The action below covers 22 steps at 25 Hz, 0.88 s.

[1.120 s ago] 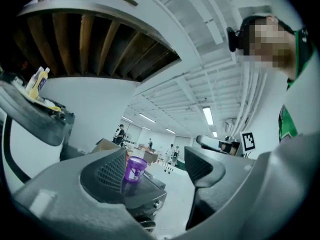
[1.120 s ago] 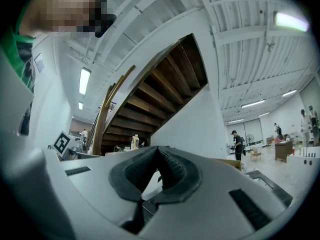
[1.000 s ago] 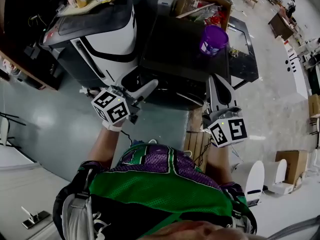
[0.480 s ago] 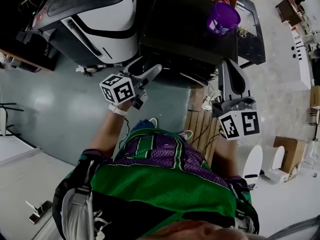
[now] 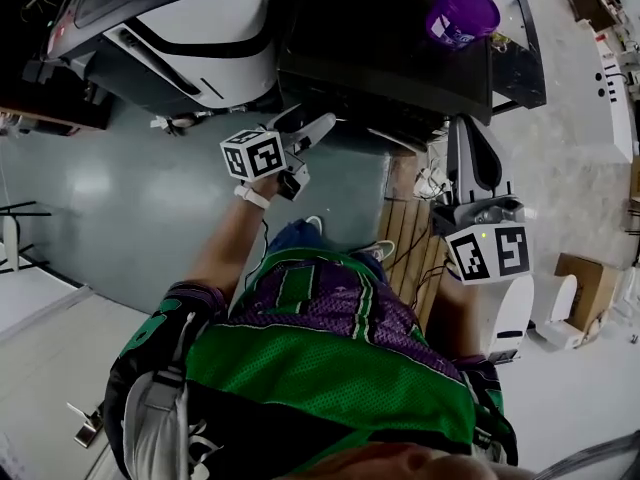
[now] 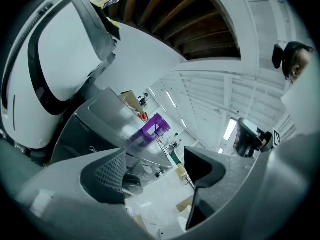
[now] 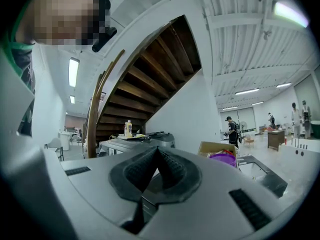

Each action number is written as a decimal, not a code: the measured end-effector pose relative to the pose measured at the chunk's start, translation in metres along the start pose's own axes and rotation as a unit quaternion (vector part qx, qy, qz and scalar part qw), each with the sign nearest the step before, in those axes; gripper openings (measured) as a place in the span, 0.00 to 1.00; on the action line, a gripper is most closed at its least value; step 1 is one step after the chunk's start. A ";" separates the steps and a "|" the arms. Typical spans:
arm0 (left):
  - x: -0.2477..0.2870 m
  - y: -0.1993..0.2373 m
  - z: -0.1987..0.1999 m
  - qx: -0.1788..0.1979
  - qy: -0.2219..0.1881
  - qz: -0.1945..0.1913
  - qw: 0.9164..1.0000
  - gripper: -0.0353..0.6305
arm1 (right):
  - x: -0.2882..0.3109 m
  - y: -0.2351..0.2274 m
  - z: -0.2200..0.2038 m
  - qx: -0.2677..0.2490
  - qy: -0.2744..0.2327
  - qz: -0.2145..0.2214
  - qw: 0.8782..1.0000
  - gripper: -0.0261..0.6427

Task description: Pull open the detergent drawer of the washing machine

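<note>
The dark washing machine (image 5: pixel 380 58) fills the top middle of the head view, with a purple cup (image 5: pixel 462 10) on its lid. Its front falls in shadow and I cannot make out the detergent drawer. My left gripper (image 5: pixel 308 148) hangs just before the machine's front left corner, jaws open and empty. In the left gripper view that gripper (image 6: pixel 157 166) looks along the machine (image 6: pixel 95 134) toward the cup (image 6: pixel 152 129). My right gripper (image 5: pixel 470 133) points at the machine's right front corner. Its pads (image 7: pixel 167 171) meet with nothing between them.
A white-and-black machine (image 5: pixel 200 38) stands left of the dark one. A wooden pallet (image 5: pixel 400 233) with cables lies on the floor below the machine's front. A cardboard box (image 5: pixel 585 273) and a white object (image 5: pixel 515 313) sit at the right. People (image 7: pixel 232 129) stand far off.
Both grippers have sunk, the left one much more. The left gripper has rolled and come closer to the dark machine's front. Its jaws stay open; the right stays shut.
</note>
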State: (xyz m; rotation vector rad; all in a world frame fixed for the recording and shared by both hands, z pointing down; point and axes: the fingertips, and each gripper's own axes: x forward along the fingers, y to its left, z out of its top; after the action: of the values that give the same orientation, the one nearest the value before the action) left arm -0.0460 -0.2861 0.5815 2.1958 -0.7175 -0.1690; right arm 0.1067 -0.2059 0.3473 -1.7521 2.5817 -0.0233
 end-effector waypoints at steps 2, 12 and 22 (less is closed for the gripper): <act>0.008 0.012 -0.006 -0.014 0.004 -0.002 1.000 0.58 | 0.002 -0.002 -0.006 0.002 0.003 -0.002 1.000 0.04; 0.040 0.090 -0.029 -0.151 -0.043 -0.018 0.987 0.58 | 0.000 -0.017 -0.038 0.012 0.029 -0.033 0.999 0.04; 0.064 0.156 -0.046 -0.243 -0.081 -0.014 0.967 0.61 | -0.011 -0.025 -0.065 0.016 0.062 -0.064 0.996 0.04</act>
State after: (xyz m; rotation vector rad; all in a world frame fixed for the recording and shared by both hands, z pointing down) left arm -0.0460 -0.3716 0.7341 1.7351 -0.6510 -0.4907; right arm 0.1319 -0.2048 0.4129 -1.9620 2.5286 -0.1802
